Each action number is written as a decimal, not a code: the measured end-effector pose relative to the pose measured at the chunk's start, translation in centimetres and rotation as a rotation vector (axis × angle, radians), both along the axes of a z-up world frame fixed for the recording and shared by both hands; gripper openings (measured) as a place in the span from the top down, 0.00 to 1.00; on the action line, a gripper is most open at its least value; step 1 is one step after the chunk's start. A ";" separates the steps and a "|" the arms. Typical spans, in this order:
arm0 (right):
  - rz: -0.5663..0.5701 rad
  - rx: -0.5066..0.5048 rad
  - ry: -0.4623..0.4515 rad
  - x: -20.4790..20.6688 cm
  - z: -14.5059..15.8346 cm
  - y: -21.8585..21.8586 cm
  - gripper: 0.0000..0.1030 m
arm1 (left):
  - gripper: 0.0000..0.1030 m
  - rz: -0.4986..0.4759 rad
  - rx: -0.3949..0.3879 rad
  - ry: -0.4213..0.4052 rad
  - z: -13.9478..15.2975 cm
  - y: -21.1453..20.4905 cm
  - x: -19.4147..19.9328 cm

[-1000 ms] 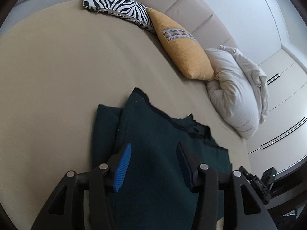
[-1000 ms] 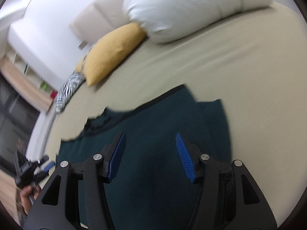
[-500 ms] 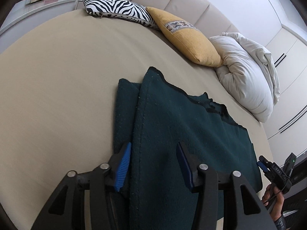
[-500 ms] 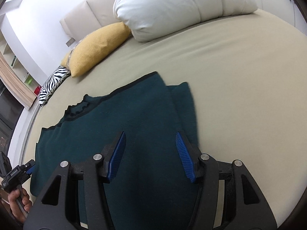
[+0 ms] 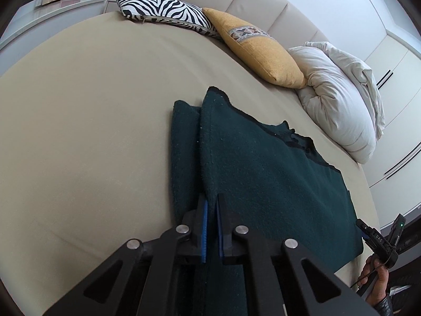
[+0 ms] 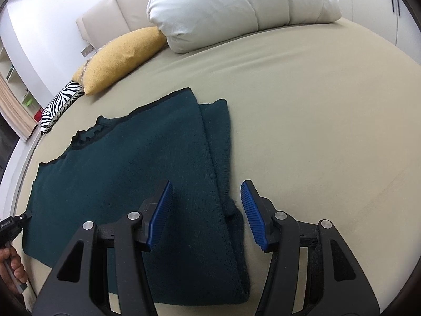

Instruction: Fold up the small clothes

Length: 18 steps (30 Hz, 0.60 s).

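Observation:
A dark green sweater lies flat on the beige bed, its sleeves folded in along both sides. My left gripper is shut on the sweater's left side, where the body's edge overlaps the folded sleeve, with fabric pinched between the blue pads. In the right wrist view the same sweater fills the left half. My right gripper hangs open over its right side, and the folded sleeve edge lies between the spread fingers, apart from both pads. Each gripper also shows at the far edge of the other's view, held by a hand.
A zebra cushion, a yellow cushion and a white pillow line the bed's head by the padded headboard. Bare sheet stretches right of the sweater. White wardrobe doors stand past the pillow.
My left jaws have closed on the sweater's left edge. Both grippers slid outward toward the sweater's sides. The right jaws stayed spread.

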State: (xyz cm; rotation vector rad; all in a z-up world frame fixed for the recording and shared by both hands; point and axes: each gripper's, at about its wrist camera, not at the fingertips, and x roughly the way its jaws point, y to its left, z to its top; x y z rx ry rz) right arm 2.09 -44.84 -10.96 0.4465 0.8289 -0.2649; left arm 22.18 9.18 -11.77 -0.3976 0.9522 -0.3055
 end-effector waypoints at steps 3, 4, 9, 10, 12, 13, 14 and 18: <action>-0.009 -0.027 -0.001 -0.5 0.2 0.1 0.50 | 0.94 0.014 -0.006 -0.011 0.1 0.4 -0.6; -0.009 -0.036 -0.002 -0.7 0.3 0.2 0.50 | 0.94 0.019 -0.006 -0.015 0.0 0.4 -0.7; 0.010 -0.044 0.045 -1.2 -0.8 0.3 0.50 | 0.94 0.036 -0.039 0.005 -1.2 0.7 -0.3; 0.011 -0.047 0.047 -1.3 -1.0 0.4 0.51 | 0.94 0.037 -0.042 0.006 -1.2 0.7 -0.2; -0.001 -0.057 0.035 -1.9 -0.8 0.5 0.54 | 0.94 0.031 -0.032 0.005 -1.1 0.6 -0.1; -0.005 -0.060 0.033 -2.0 -0.6 0.5 0.59 | 0.94 0.029 -0.029 0.004 -1.2 0.6 -0.1; -0.012 -0.063 0.029 -2.2 -0.4 0.5 0.60 | 0.93 0.028 -0.031 0.005 -1.2 0.6 -0.1; -0.016 -0.070 0.001 -2.9 0.8 0.8 0.60 | 0.92 0.033 -0.034 0.012 -1.2 0.6 -0.2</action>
